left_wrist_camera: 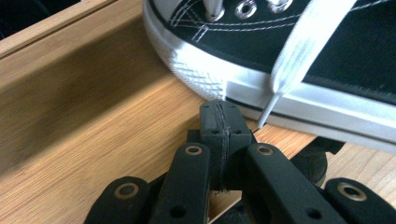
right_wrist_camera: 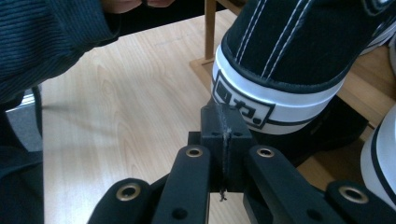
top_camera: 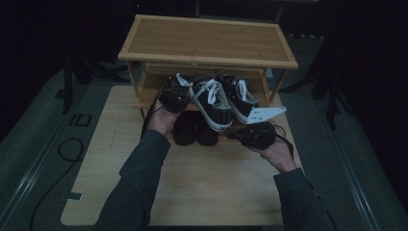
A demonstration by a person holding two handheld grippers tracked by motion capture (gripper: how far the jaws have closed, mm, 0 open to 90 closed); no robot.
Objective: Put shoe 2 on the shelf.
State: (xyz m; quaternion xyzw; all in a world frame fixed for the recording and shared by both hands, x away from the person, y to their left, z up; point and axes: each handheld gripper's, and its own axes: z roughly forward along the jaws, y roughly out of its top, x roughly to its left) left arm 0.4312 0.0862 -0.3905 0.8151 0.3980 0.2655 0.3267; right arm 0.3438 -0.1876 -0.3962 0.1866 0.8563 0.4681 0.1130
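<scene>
**High view: two closed grippers at a sneaker on the shoe rack**

High view: a bamboo shoe rack [top_camera: 207, 41] is seen standing at the far edge of a light wooden table [top_camera: 192, 192]. On its middle shelf a pair of black canvas sneakers with white soles and white laces is set. The nearer sneaker [top_camera: 211, 103] lies at an angle, its heel jutting over the shelf's front edge toward the person; the second sneaker [top_camera: 238, 96] lies just beside it on the right. Beneath them, on the lowest level, a pair of dark shoes [top_camera: 195, 130] can be made out, though the dim light leaves their kind unclear.

The left gripper [left_wrist_camera: 219, 126] is held at the toe end of the nearer sneaker. In the left gripper view its jaws are pressed together with nothing between them, their tips just below the white rubber toe cap [left_wrist_camera: 196, 77], and a white lace tip [left_wrist_camera: 266, 112] hangs just beside them. Whether the tips actually touch the sole cannot be told.

The right gripper [right_wrist_camera: 223, 123] is held at the heel end. In the right gripper view its jaws are likewise closed on nothing, and their tips sit right against the white heel band with its black logo patch [right_wrist_camera: 243, 105]. A dark sleeve [right_wrist_camera: 51, 42] is seen at the upper left of that view.
</scene>
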